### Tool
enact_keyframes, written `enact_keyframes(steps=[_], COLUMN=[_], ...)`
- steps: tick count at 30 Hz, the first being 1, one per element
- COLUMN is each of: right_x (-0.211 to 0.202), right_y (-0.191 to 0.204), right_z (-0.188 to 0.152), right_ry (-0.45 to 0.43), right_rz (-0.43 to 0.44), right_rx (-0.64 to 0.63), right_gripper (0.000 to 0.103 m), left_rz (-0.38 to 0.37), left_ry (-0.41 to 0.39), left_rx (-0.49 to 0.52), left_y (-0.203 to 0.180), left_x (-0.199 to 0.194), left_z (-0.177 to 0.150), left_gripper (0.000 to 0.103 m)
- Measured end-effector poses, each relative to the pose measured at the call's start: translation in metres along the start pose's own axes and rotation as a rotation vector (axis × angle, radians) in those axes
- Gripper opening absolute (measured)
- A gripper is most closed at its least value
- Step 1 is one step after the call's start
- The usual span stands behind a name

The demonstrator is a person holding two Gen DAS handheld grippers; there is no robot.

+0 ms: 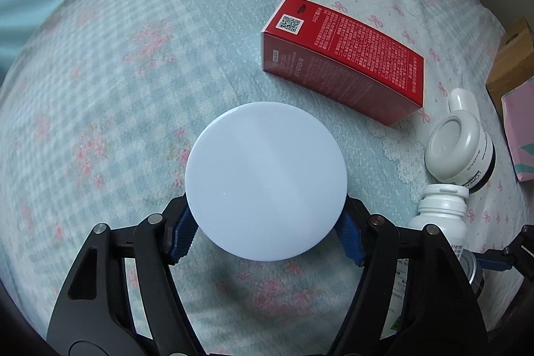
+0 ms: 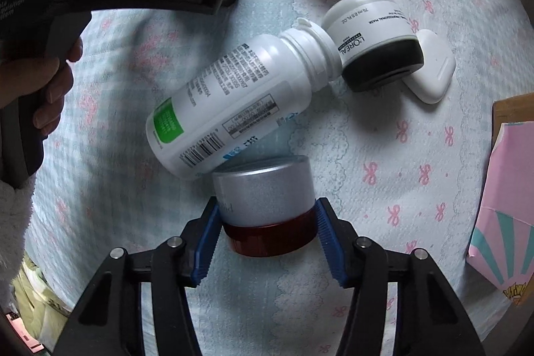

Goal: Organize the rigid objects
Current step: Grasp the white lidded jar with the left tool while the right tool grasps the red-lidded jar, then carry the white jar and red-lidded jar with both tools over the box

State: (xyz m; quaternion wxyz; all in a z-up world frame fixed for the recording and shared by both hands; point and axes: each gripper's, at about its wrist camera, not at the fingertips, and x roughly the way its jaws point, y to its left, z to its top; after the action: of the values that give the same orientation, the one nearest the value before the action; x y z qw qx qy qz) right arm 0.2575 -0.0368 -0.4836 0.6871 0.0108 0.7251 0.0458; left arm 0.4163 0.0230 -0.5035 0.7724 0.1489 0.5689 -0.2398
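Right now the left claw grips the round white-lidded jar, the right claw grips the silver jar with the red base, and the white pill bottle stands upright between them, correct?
One error: the white pill bottle lies on its side, as the right wrist view shows, resting against the silver jar. The rest holds.

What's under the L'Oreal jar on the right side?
The L'Oreal jar lies tilted on a white earbuds case, its lid end against the white pill bottle's cap. Most of the case shows; the part beneath is hidden.
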Motion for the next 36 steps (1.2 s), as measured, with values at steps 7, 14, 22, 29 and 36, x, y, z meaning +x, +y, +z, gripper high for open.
enact_keyframes(steps=[7, 14, 22, 29, 36], right_x=[-0.021, -0.044, -0.096, -0.165, -0.235], right_y=[0.000, -0.007, -0.017, -0.031, -0.076], right_z=[-0.002, -0.013, -0.034, -0.065, -0.096], right_ry=[-0.033, -0.046, -0.124, -0.213, -0.308], right_rz=[0.008, 0.044, 0.084, 0.079, 0.073], right_rx=[0.040, 0.102, 0.178, 0.209, 0.224], right_gripper=[0.051, 0.049, 0.049, 0.049, 0.049], left_rz=[-0.007, -0.014, 0.005, 0.027, 0.037], left_ry=[-0.023, -0.072, -0.108, -0.157, -0.204], left_rx=[-0.024, -0.071, -0.127, -0.146, -0.144], left_y=[0.008, 0.016, 0.026, 0.021, -0.028], left_x=[-0.032, -0.086, -0.163, -0.237, -0.298], left_z=[-0.017, -0.029, -0.059, -0.075, -0.076], left_gripper=[0.067, 0.067, 0.067, 0.067, 0.067])
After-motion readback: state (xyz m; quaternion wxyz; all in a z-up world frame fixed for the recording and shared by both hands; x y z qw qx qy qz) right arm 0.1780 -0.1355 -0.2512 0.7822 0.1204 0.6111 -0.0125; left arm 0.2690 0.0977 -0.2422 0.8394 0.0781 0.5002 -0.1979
